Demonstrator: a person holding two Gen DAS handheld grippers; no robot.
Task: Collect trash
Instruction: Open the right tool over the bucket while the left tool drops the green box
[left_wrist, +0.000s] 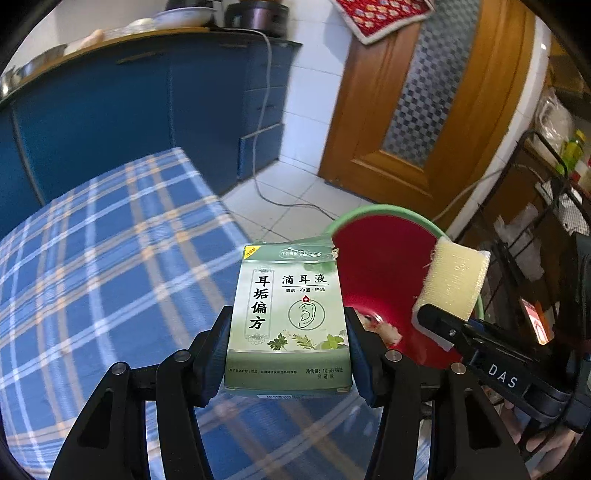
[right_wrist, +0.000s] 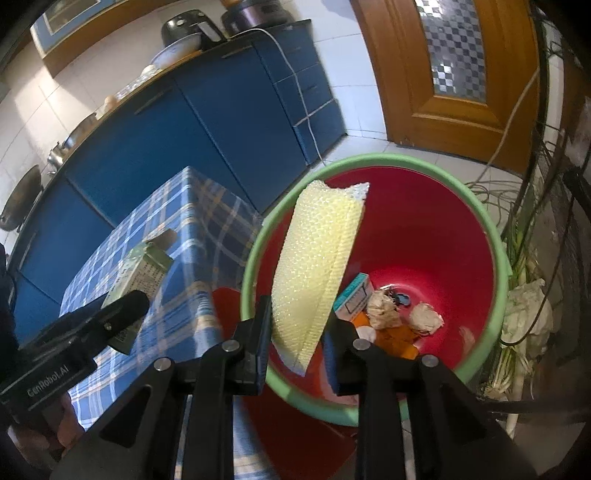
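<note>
My left gripper (left_wrist: 288, 332) is shut on a green and white medicine box (left_wrist: 288, 306), held upright over the edge of the blue plaid tablecloth (left_wrist: 92, 258). The right wrist view shows that box (right_wrist: 142, 269) and the left gripper (right_wrist: 122, 310) at the left. My right gripper (right_wrist: 299, 332) holds a yellow foam piece (right_wrist: 317, 258) between its pads, over the mouth of the red bin with a green rim (right_wrist: 369, 160). The foam (left_wrist: 452, 280) and right gripper (left_wrist: 432, 314) also show beside the bin (left_wrist: 388, 210). A small box (right_wrist: 352, 295) and crumpled paper (right_wrist: 384, 310) lie inside.
Blue cabinets (left_wrist: 129, 110) stand behind the table. A wooden door (left_wrist: 406, 110) is beyond the bin, with a cable (left_wrist: 266, 184) trailing over the tiled floor. A wire rack (left_wrist: 546, 206) is at the right. Green onions (right_wrist: 517, 258) and a white bag (right_wrist: 528, 314) lie beside the bin.
</note>
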